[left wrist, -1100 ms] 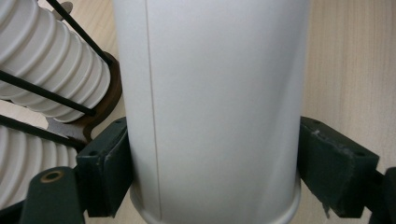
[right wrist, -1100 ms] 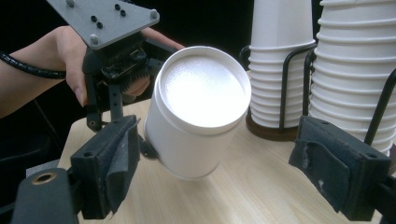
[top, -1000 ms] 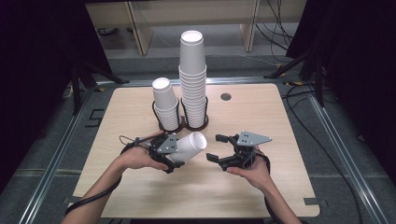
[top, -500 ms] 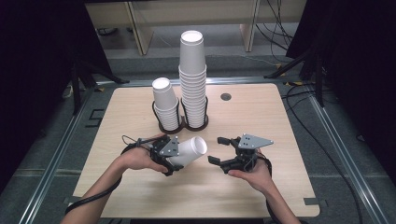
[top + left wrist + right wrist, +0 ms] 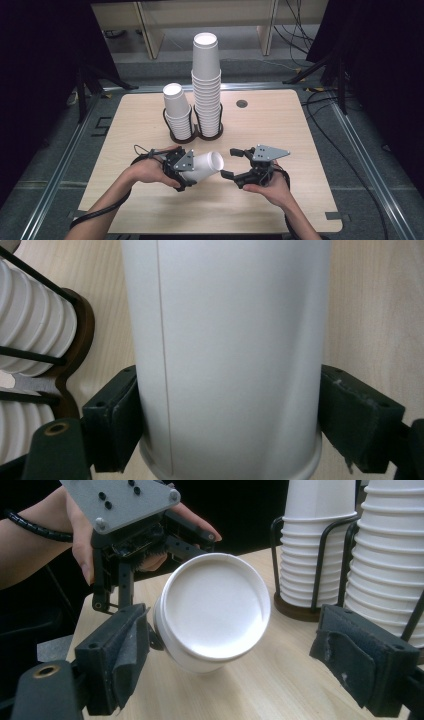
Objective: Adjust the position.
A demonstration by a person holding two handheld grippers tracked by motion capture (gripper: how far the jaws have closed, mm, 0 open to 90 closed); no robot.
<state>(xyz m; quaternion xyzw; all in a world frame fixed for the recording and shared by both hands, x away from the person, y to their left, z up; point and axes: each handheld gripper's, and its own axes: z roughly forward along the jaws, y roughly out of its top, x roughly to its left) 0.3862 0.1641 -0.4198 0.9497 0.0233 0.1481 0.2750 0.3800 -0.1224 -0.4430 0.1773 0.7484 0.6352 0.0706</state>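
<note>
The pale wood-grain bench (image 5: 280, 125) carries a black wire rack (image 5: 192, 135) with a tall stack (image 5: 206, 85) and a short stack (image 5: 177, 112) of ribbed white paper cups. In front of the rack, the left gripper (image 5: 187, 167) clamps a smooth white cup (image 5: 205, 165) on its side, mouth facing the right gripper (image 5: 230, 162), whose jaws stand wide apart just beside the rim.

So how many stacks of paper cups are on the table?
2, side by side in a wire holder at the table's far middle: the short stack on the left, the tall stack on the right.
</note>
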